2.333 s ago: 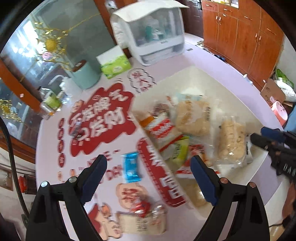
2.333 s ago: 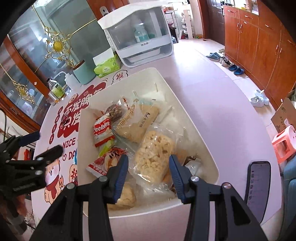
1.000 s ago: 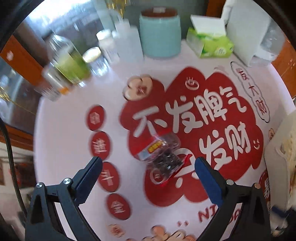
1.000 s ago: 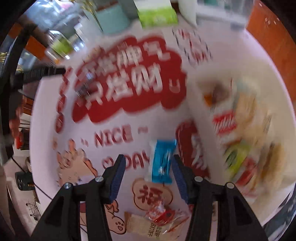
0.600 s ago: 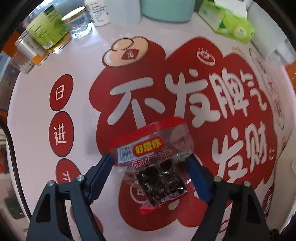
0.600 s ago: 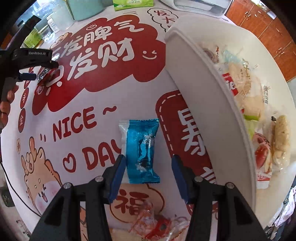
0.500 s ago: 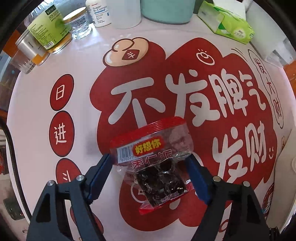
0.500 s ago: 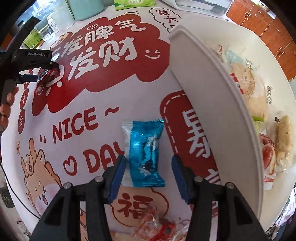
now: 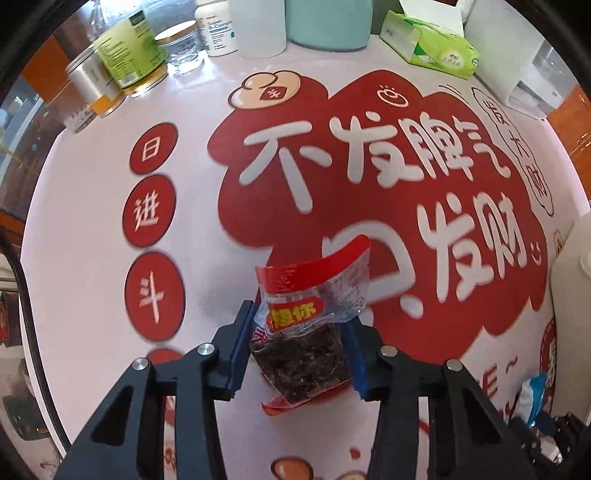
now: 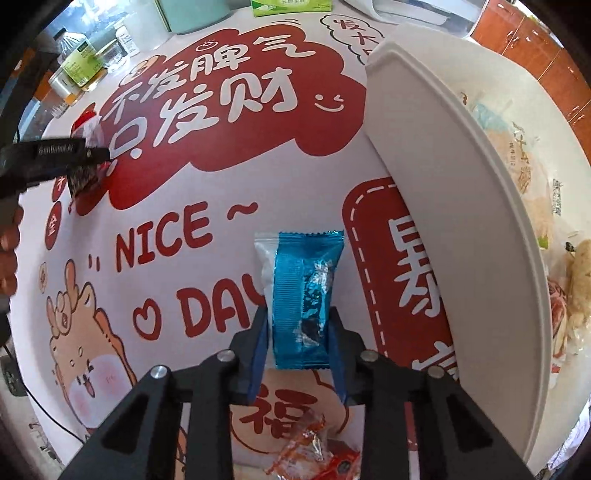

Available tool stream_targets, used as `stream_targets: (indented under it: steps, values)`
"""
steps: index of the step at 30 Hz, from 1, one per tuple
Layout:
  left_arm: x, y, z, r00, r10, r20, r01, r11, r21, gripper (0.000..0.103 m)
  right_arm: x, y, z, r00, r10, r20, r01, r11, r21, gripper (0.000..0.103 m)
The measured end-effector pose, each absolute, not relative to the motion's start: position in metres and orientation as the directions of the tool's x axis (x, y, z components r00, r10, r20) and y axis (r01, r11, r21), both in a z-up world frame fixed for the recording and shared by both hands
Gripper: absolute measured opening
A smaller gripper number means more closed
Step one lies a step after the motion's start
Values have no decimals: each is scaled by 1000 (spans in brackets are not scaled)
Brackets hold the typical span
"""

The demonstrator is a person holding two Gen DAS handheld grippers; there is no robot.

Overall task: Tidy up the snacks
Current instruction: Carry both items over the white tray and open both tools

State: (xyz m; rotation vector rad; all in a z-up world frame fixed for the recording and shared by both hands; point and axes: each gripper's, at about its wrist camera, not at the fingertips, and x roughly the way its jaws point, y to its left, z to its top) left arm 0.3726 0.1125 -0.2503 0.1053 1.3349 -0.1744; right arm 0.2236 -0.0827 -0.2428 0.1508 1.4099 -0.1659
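My left gripper (image 9: 299, 347) is shut on a clear red-edged packet of dark dried fruit (image 9: 306, 328) and holds it just above the printed table mat (image 9: 369, 177). In the right wrist view the same gripper (image 10: 79, 162) and packet (image 10: 86, 177) show at the far left. My right gripper (image 10: 297, 332) is shut on a blue foil snack packet (image 10: 303, 295) beside the white snack bin (image 10: 461, 206), which holds several bagged snacks. The blue packet also shows in the left wrist view (image 9: 533, 395).
Jars, bottles and a glass (image 9: 125, 62), a teal canister (image 9: 328, 22), a green tissue pack (image 9: 432, 44) and a white appliance (image 9: 517, 66) line the far edge. A small red-orange wrapped snack (image 10: 317, 450) lies on the mat below my right gripper.
My left gripper has closed on the dried fruit packet and lifted it off the mat. My right gripper has closed on the blue packet.
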Motion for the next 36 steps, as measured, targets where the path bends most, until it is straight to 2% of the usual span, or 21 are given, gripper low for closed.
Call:
stream_targets:
  steps: [8, 19, 26, 36]
  values:
    - [325, 120, -205, 291, -53, -955, 192, 981, 4, 43, 195, -81, -220, 203, 18, -979, 143, 989, 48, 28]
    - [259, 101, -94, 426, -55, -903, 223, 974, 46, 43, 159, -87, -152, 354, 102, -930, 4, 994, 110, 28]
    - [212, 31, -57, 449, -35, -893, 238, 968, 82, 43, 137, -124, -123, 426, 177, -887, -81, 984, 157, 28]
    - [181, -120, -60, 417, -111, -902, 305, 952, 24, 43, 104, -252, -85, 508, 147, -849, -67, 989, 131, 28]
